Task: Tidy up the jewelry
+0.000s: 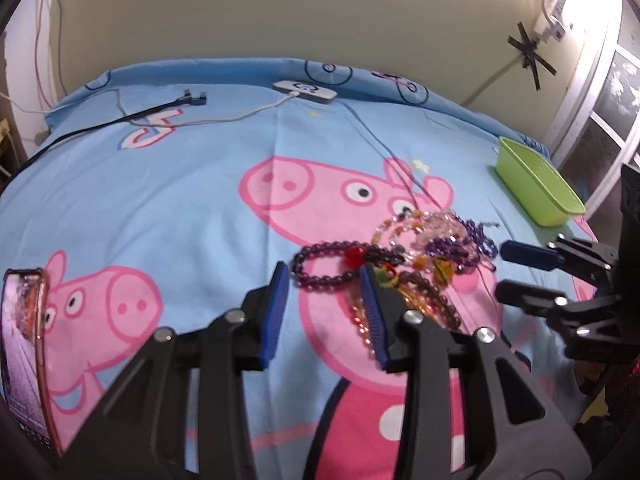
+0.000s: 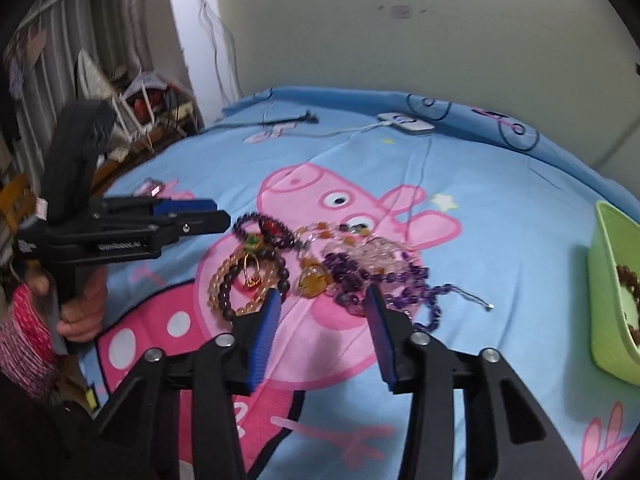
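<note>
A phone point(image 1: 24, 344), cables point(image 1: 160, 110) and charger point(image 1: 305, 91) lie around

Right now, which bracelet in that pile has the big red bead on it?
The dark purple bead bracelet, at the pile's left end nearest the left gripper. The amber and brown loops beside it lack one.

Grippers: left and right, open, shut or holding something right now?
Left gripper: open, holding nothing, at the jewelry pile.
Right gripper: open, holding nothing.

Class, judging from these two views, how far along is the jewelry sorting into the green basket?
Done: some brown beads already lie in the green basket. In hand: nothing; left gripper and right gripper stand open over the jewelry pile. Left: nearly everything, tangled on the bedsheet.
</note>
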Tool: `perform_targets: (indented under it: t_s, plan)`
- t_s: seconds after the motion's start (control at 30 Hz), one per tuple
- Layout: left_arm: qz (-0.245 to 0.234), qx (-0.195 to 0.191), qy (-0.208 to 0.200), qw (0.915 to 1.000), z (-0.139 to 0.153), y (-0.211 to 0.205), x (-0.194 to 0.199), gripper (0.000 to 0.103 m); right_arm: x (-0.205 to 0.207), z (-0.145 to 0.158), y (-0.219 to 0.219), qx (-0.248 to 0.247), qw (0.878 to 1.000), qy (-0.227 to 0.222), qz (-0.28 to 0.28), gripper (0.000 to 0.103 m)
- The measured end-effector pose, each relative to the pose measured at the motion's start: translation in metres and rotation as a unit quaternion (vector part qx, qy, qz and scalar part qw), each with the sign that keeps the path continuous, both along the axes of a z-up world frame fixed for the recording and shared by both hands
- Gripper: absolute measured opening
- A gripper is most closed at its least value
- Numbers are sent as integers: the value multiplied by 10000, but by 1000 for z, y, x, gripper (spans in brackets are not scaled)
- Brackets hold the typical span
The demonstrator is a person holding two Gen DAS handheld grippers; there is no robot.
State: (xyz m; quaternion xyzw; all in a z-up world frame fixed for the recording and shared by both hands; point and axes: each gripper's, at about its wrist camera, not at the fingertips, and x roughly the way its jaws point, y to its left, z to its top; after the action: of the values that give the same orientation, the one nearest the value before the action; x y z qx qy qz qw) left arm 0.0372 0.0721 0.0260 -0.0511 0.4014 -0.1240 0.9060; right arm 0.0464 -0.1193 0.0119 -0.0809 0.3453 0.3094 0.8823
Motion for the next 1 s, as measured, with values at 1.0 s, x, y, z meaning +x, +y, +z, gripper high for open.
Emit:
perform_targets:
  t_s: [1.0]
  plan:
    - [36,-108,145,9998,2,20,-10,19,84,-9,41,-1010,9930,286,545,6]
